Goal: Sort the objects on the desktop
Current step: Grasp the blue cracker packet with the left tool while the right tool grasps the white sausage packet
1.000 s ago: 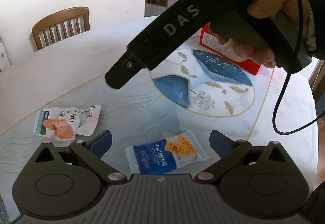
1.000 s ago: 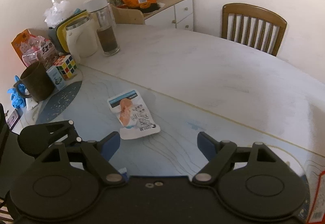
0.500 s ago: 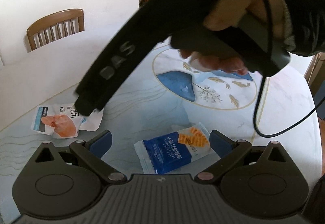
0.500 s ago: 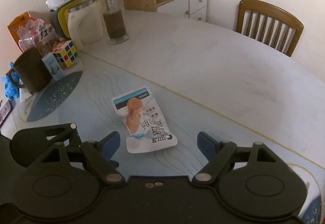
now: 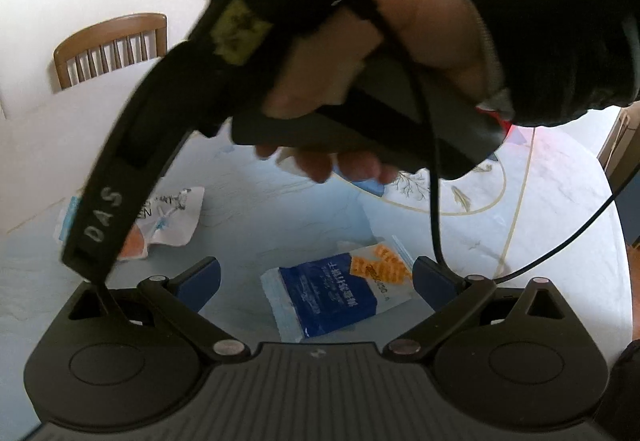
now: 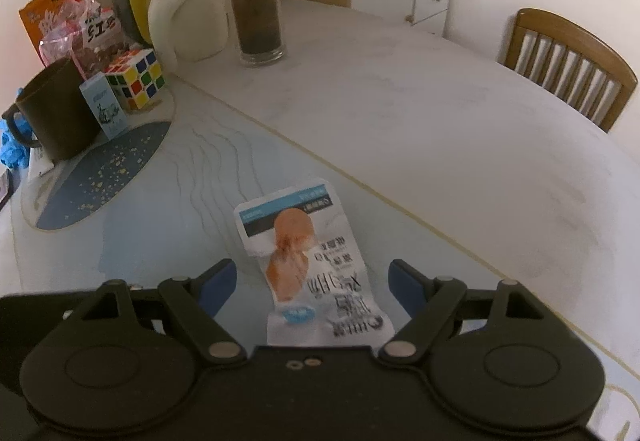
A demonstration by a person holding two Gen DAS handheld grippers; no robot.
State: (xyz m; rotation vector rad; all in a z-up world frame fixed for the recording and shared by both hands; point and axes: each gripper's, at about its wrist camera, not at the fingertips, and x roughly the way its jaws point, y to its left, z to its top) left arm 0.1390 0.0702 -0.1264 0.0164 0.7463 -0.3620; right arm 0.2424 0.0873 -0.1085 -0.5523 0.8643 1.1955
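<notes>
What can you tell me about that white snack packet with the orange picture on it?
The white snack packet is a flat, crinkled pouch that looks like plastic film, with a blue and black band at one end, an orange food picture in the middle and dark printed characters at the other. It looks sealed and lies flat on the pale blue part of the table, its length running away from the camera. It sits between the open fingers of the right gripper; the blue pads do not touch it. In the left wrist view the right gripper's body partly hides it.
</notes>
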